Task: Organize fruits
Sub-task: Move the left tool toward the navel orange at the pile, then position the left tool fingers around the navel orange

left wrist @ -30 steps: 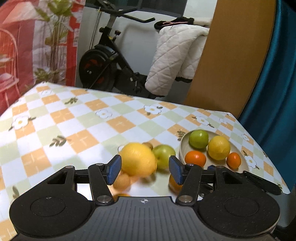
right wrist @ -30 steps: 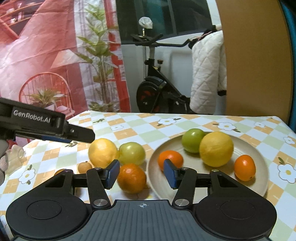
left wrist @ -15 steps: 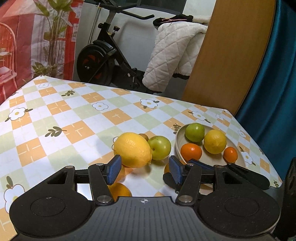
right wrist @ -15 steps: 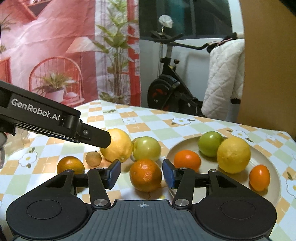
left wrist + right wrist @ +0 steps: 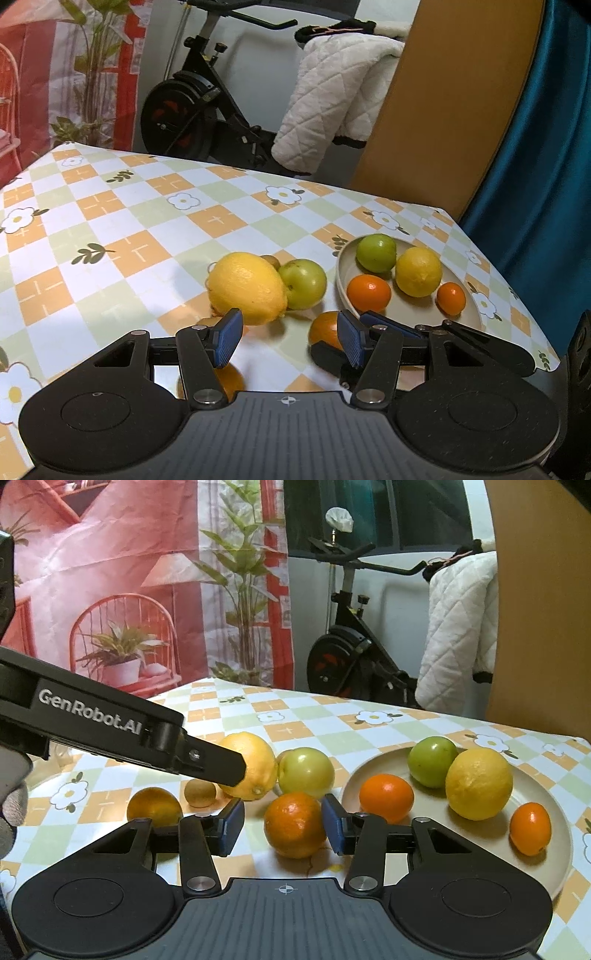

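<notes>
Now the right hand-held gripper [image 5: 282, 827] has just been closing round the loose orange [image 5: 293, 825] (pads not yet pressing), presumably for the plate [image 5: 554, 853]; the left hand-held gripper [image 5: 288, 339] hangs half-open, empty

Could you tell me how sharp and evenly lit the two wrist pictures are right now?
Left wrist view: sharp, the tablecloth edges bowed by the fisheye, a pale sheen near the big lemon. Right wrist view: also sharp, fruit on the plate crisp with soft shadows, the backdrop bent at the edges.
</notes>
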`<action>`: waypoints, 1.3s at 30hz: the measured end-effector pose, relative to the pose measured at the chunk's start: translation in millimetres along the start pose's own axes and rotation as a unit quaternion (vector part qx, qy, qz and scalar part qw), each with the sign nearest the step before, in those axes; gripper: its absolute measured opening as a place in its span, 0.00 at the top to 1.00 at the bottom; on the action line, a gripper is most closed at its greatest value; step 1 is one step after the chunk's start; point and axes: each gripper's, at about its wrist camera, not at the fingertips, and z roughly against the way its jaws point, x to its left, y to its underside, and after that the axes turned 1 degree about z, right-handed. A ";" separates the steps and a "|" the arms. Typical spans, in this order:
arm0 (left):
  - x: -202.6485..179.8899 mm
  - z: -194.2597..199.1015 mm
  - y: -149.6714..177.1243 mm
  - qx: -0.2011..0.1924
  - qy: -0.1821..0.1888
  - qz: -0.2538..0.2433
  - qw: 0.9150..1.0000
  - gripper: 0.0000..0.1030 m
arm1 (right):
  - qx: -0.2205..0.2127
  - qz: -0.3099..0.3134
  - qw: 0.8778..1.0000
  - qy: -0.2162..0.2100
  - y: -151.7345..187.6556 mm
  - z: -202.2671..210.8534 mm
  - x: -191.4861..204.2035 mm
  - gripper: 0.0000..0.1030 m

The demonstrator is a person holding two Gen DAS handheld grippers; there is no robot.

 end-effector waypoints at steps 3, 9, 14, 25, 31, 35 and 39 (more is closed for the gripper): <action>-4.7 -7.3 -1.3 0.010 0.010 -0.005 1.000 0.43 | -0.001 0.002 1.000 -0.002 -0.4 0.8 0.9 0.58; -7.5 -9.1 2.3 0.012 0.015 -0.009 1.000 0.43 | 0.000 -0.010 1.000 0.016 0.8 0.5 -2.1 0.57; -7.1 -13.0 0.4 0.020 0.026 -0.002 0.999 0.43 | 0.007 -0.010 1.000 0.025 1.2 -1.8 -1.7 0.57; -16.2 -36.0 -6.2 0.042 0.047 -0.005 0.998 0.43 | 0.009 -0.010 1.000 0.015 1.1 -4.6 -3.3 0.55; -18.9 -46.1 -3.1 0.059 0.035 -0.019 0.997 0.44 | 0.009 -0.011 1.000 0.015 1.5 -4.4 -3.7 0.55; -17.2 -42.5 -3.5 0.058 0.032 -0.022 0.998 0.46 | 0.009 -0.012 1.000 0.015 1.5 -4.4 -3.5 0.55; -10.0 -36.0 -2.8 0.057 0.031 -0.012 0.998 0.48 | 0.010 -0.011 1.000 0.011 2.1 -3.9 -3.6 0.57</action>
